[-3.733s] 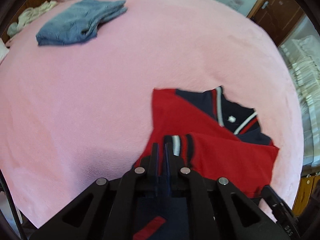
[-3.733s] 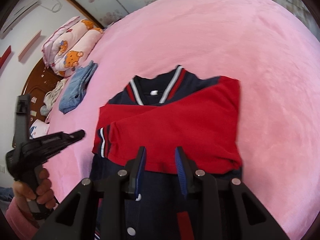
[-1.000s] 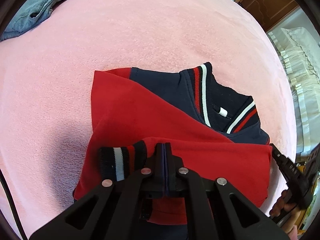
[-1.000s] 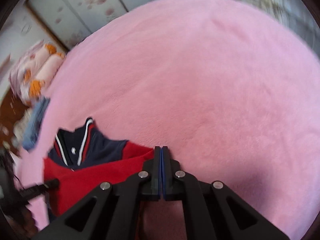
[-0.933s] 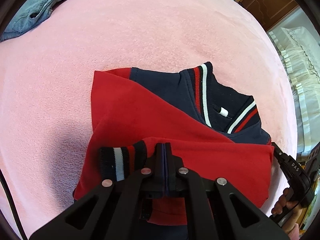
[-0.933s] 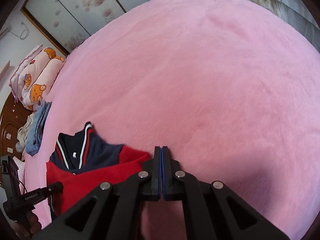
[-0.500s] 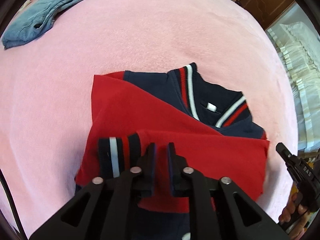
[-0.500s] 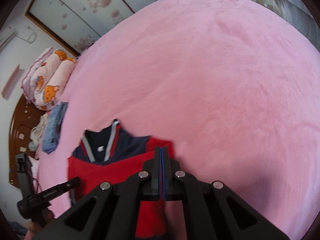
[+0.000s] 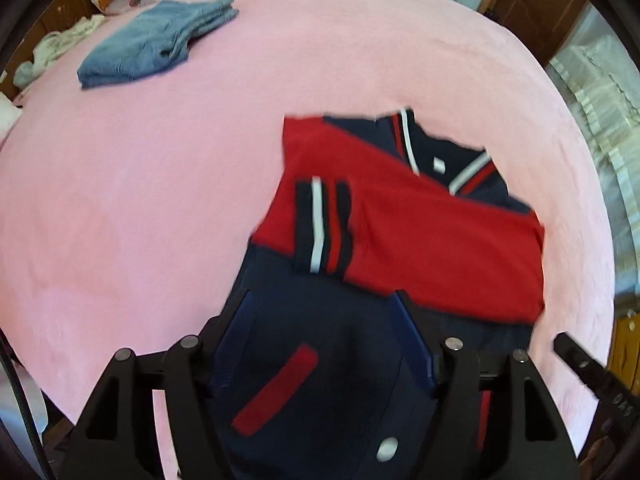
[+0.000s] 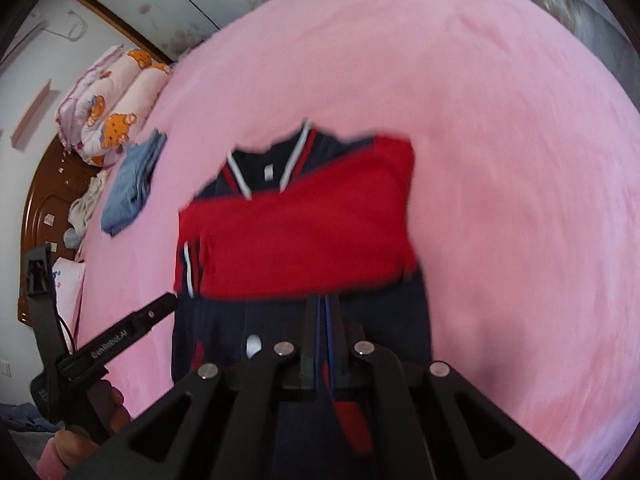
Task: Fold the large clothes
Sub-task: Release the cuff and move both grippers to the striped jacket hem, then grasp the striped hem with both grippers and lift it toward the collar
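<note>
The red and navy jacket (image 9: 400, 240) lies on the pink bed (image 9: 160, 200), collar toward the far side, with both red sleeves (image 9: 432, 248) crossed over the chest and 1 striped cuff (image 9: 320, 228) resting at the jacket's left edge. The left gripper (image 9: 324, 336) hovers over the navy lower body with its jaws spread wide and nothing between them. The right gripper (image 10: 324, 312) sits low over the middle of the navy front, just below the edge of the folded sleeves; its jaws are nearly together with a thin gap showing, and motion blur makes it impossible to tell whether any fabric is pinched there. A folded blue garment (image 9: 156, 44) sits well apart near the bear-print pillows (image 10: 108, 112). Judging from the layout, the sleeve folds are done and the bottom half remains to be brought up toward the collar. The main risk is an uneven lift: if the 2 grippers take the hem at unequal points, or catch only the top layer, the body will fold skewed and leave the back panel behind. Dragging instead of lifting could also pull the loose sleeves out of their crossed position, since nothing pins them, and the plush bed surface may grip the cloth.
</note>
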Tool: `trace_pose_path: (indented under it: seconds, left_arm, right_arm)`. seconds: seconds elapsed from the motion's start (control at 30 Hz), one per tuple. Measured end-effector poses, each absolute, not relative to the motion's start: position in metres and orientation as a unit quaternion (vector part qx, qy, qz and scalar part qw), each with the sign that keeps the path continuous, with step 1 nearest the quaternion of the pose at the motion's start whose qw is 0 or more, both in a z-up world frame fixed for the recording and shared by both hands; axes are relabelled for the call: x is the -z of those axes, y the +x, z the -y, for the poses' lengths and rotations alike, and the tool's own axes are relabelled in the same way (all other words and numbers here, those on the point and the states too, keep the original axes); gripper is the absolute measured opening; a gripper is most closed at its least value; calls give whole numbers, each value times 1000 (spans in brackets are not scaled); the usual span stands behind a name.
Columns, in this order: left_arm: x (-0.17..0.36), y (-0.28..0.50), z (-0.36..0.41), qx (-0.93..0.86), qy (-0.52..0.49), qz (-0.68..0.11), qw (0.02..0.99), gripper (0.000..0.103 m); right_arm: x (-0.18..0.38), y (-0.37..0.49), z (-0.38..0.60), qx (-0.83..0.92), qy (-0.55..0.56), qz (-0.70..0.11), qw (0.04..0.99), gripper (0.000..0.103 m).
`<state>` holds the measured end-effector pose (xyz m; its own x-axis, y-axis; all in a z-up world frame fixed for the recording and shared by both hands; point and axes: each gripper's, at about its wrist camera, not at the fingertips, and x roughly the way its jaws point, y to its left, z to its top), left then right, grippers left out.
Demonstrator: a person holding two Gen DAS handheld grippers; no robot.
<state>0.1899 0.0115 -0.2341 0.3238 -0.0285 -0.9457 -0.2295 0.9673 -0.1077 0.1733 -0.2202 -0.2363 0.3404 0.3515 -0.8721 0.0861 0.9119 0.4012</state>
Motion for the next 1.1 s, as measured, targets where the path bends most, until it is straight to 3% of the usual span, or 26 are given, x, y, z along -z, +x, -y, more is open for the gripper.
trace_pose_path:
  seconds: [0.2,0.33,0.5,0.63,1.1]
  left_arm:
    - [243,131,-33,-46,-117,-626,770,68]
    - [247,95,-52,-38,-97,-649,754,69]
    - [255,67,-77,-40,-84,-670,736,72]
    - [267,55,-97,-34,-90,-696,712,73]
    - [314,48,-126,43,-121,-734,666,73]
  right_arm:
    - [253,108,218,-25,208,-605,768,4]
    - [262,67,227,12,231,-621,749,23]
    - [266,29,239,56,243,-627,738,26]
    - [272,8,250,83,279,-621,728,36]
    - [319,-21,280,83,460,-599,650,37]
